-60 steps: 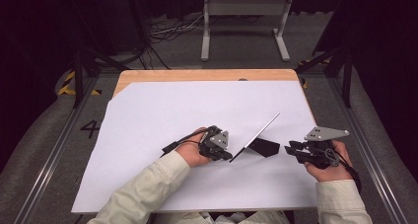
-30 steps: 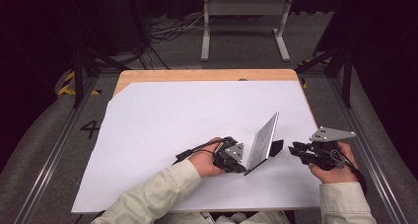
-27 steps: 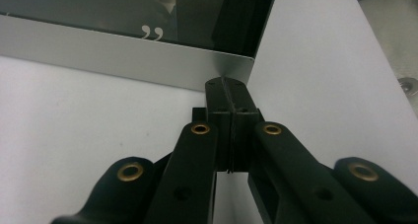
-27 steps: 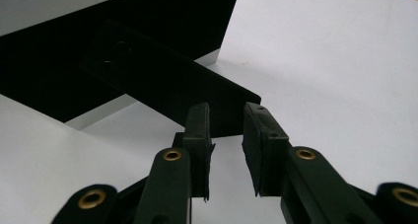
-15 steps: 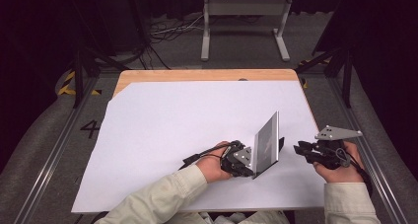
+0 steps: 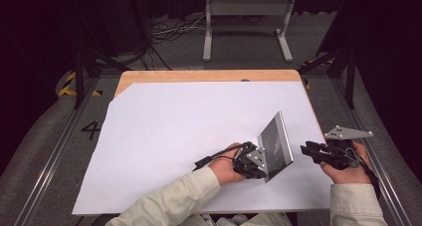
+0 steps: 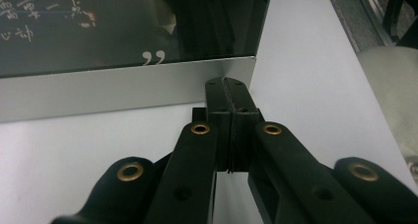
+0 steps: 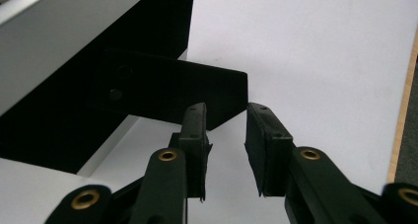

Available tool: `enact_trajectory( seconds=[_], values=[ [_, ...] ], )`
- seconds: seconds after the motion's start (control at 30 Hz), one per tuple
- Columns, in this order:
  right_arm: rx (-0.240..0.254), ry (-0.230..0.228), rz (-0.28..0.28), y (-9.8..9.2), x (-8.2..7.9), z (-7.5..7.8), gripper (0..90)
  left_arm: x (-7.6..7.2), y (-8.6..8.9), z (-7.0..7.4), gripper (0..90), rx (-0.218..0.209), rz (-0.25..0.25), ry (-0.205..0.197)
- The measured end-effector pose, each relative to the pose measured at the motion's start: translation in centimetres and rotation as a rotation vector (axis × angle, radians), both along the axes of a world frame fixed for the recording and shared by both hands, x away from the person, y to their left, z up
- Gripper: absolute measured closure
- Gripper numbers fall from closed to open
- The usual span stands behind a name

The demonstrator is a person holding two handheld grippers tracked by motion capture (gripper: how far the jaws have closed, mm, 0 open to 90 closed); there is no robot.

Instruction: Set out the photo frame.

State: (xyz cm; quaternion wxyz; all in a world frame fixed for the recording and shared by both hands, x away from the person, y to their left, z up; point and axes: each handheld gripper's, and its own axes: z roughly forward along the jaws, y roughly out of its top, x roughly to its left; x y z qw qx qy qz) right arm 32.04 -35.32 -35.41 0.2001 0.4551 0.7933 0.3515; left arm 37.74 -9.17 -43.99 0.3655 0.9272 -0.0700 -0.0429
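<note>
Broadly, the counter (image 6: 164, 136) under its white sheet carries one thing, a silver-bordered picture frame (image 6: 276, 144) that stands tilted near the right edge, towards the near right corner. Its long axis runs from the near side up and away, roughly along that right edge, with the dark glass facing left and the black back facing right.

From that back a black stand flap (image 8: 197, 93) swings out towards the right edge. It lies straight ahead of the right tongs (image 8: 224, 130), its corner just past the tips, so this hand is the nearer one to the flap. These tongs have just been opening and stand apart; nothing is between them, and the flap's corner is close to the left tip, though I cannot tell if it touches.

The left tongs (image 7: 229, 93) are pressed together at the frame's lower silver border, at its near corner; whether they pinch the edge or merely brace it is hard to tell.
</note>
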Motion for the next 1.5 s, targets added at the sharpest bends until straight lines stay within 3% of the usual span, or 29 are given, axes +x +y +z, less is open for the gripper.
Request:
enact_trajectory(
  seconds=[0.37, 0.77, 1.0, 1.3, 1.5],
  values=[
    [0.013, 0.008, -0.033, -0.3, 0.0, 0.0, 69.7, -0.1, -1.6, -0.1, 90.0, -0.024, 0.027, 0.013],
    [0.010, 0.012, -0.029, -0.4, 0.0, -0.1, 69.9, -1.3, -3.3, 0.0, 90.0, -0.024, -0.005, -0.007],
    [0.007, 0.014, -0.040, -0.7, 0.0, -0.2, 68.8, -0.9, -1.4, 0.0, 90.0, -0.013, 0.018, -0.005],
    [0.004, 0.013, -0.050, -0.6, -0.1, -0.2, 67.6, -0.6, 2.6, 0.4, 90.0, -0.009, 0.070, -0.008],
    [0.032, 0.024, -0.058, -0.9, -0.3, -0.1, 66.4, 0.0, 5.8, 0.2, 90.0, -0.010, 0.144, 0.024]
  ],
)
